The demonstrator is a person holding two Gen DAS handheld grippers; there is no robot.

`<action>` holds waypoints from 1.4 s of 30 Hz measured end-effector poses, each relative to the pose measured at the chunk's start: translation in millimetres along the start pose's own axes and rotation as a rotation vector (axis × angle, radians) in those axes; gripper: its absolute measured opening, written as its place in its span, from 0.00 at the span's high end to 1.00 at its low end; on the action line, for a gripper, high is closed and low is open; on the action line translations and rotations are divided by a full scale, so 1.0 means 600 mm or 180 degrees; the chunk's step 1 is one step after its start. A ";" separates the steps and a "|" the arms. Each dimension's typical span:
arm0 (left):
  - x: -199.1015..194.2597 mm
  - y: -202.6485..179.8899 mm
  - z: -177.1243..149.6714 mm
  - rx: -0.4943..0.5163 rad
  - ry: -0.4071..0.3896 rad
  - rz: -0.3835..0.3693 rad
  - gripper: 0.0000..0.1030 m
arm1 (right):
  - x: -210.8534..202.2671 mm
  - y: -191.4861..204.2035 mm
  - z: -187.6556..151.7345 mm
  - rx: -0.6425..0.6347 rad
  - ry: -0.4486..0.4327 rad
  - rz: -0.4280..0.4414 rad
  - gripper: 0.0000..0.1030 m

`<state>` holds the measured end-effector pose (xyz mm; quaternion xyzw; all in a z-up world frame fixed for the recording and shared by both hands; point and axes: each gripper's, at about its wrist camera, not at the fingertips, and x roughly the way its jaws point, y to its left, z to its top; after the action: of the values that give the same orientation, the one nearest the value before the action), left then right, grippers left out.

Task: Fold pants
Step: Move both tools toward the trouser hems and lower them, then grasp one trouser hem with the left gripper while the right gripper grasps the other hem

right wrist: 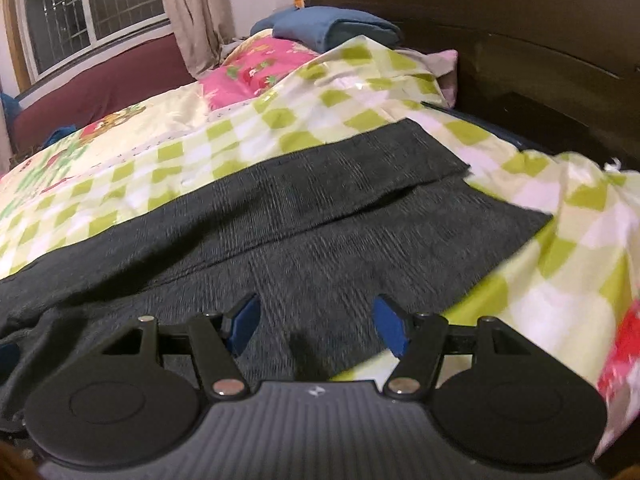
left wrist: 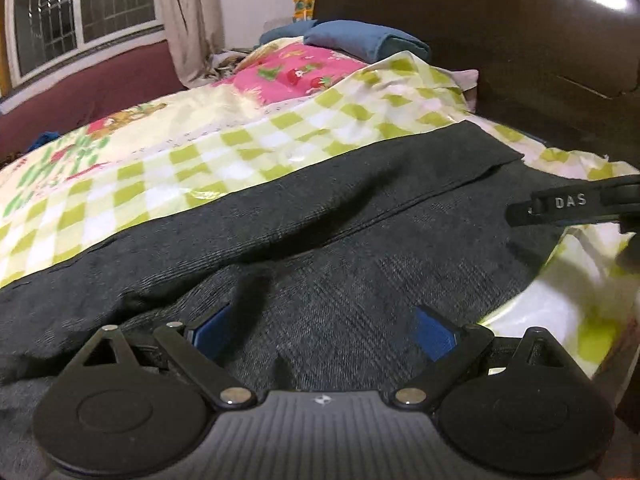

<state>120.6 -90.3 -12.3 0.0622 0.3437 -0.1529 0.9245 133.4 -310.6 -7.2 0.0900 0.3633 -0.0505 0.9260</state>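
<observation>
We begin at the far left of both views, where a barred window (left wrist: pixel 80 12) sits above a maroon wall band (left wrist: pixel 92 92), with a beige curtain (left wrist: pixel 192 20) hanging just beside it. Moving right, we note a bed cover (left wrist: pixel 192 160) in green and white checks, with a pink strawberry-print panel (left wrist: pixel 292 72) toward the head of the bed. Folded blue cloth (left wrist: pixel 360 38) lies at that far end, against a dark wooden headboard (left wrist: pixel 500 40); a yellow packet (left wrist: pixel 302 4) stands behind the cloth.

The pants (left wrist: pixel 320 240), dark grey and finely ribbed, lie flat on the cover, running from the near left to the far right. We see two layers with a long seam or fold line between them; the far end finishes in straight hems near the headboard side.

The left gripper (left wrist: pixel 324 324) hovers low over the near part of the pants. Its jaws stand well apart, the blue pads (left wrist: pixel 434 332) on either side of bare fabric, nothing held between them.

The right gripper (right wrist: pixel 316 324) sits over the near edge of the pants, where fabric meets cover. Its jaws are likewise apart and empty. In the left wrist view we see it entering from the right edge (left wrist: pixel 568 202), marked "DAS", above the pants' right edge.
</observation>
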 end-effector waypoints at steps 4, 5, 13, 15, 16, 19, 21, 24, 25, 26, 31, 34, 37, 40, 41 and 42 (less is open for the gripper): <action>0.026 0.033 -0.006 -0.0083 0.0328 -0.0132 0.00 | 0.060 -0.010 0.011 0.0016 0.0272 -0.0103 0.37; 0.033 0.044 -0.014 -0.0113 0.0430 -0.0134 0.00 | 0.075 -0.015 0.009 0.0039 0.0383 -0.0130 0.37; -0.001 0.054 -0.057 -0.0019 0.0321 0.0034 0.00 | 0.037 -0.069 -0.007 0.0306 0.0222 -0.0189 0.40; -0.010 0.055 -0.065 0.0031 0.0314 0.0053 0.00 | 0.028 -0.085 -0.004 0.0369 0.0165 -0.0299 0.40; -0.013 0.057 -0.070 0.0033 0.0324 0.0061 0.00 | 0.020 -0.097 -0.002 0.0414 0.0115 -0.0330 0.40; -0.016 0.057 -0.077 0.0000 0.0346 0.0063 0.00 | 0.011 -0.129 0.006 0.0552 0.0028 -0.0434 0.40; -0.015 0.052 -0.078 0.0015 0.0340 0.0058 0.00 | 0.010 -0.154 0.011 0.0699 -0.0031 -0.0533 0.40; -0.016 0.044 -0.076 0.0056 0.0316 0.0032 0.00 | 0.023 -0.187 0.013 0.0893 -0.0043 -0.0611 0.40; -0.016 0.041 -0.076 0.0070 0.0312 0.0025 0.00 | 0.028 -0.195 0.012 0.0926 -0.0053 -0.0629 0.40; -0.015 0.039 -0.076 0.0083 0.0313 0.0016 0.00 | 0.033 -0.199 0.012 0.0932 -0.0066 -0.0644 0.39; -0.007 0.027 -0.081 0.0158 0.0378 0.0018 0.00 | 0.062 -0.219 0.021 0.1030 -0.0123 -0.0570 0.37; -0.007 0.024 -0.084 0.0186 0.0380 0.0018 0.00 | 0.069 -0.232 0.025 0.1147 -0.0141 -0.0551 0.70; -0.009 0.025 -0.083 0.0196 0.0365 0.0028 0.00 | 0.054 -0.256 0.024 0.1362 -0.0209 -0.0316 0.95; -0.016 0.030 -0.084 0.0185 0.0314 0.0027 0.00 | 0.041 -0.272 0.022 0.1465 -0.0196 -0.0233 0.97; -0.018 0.031 -0.084 0.0185 0.0316 0.0019 0.00 | 0.041 -0.274 0.021 0.1441 -0.0184 -0.0294 0.97; -0.019 0.033 -0.086 0.0187 0.0325 0.0014 0.00 | 0.044 -0.276 0.019 0.1420 -0.0150 -0.0360 0.97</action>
<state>87.1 -57.4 -43.4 0.0977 0.3856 -0.1575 0.9039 134.3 -475.5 -38.5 0.2707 0.3259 -0.1834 0.8870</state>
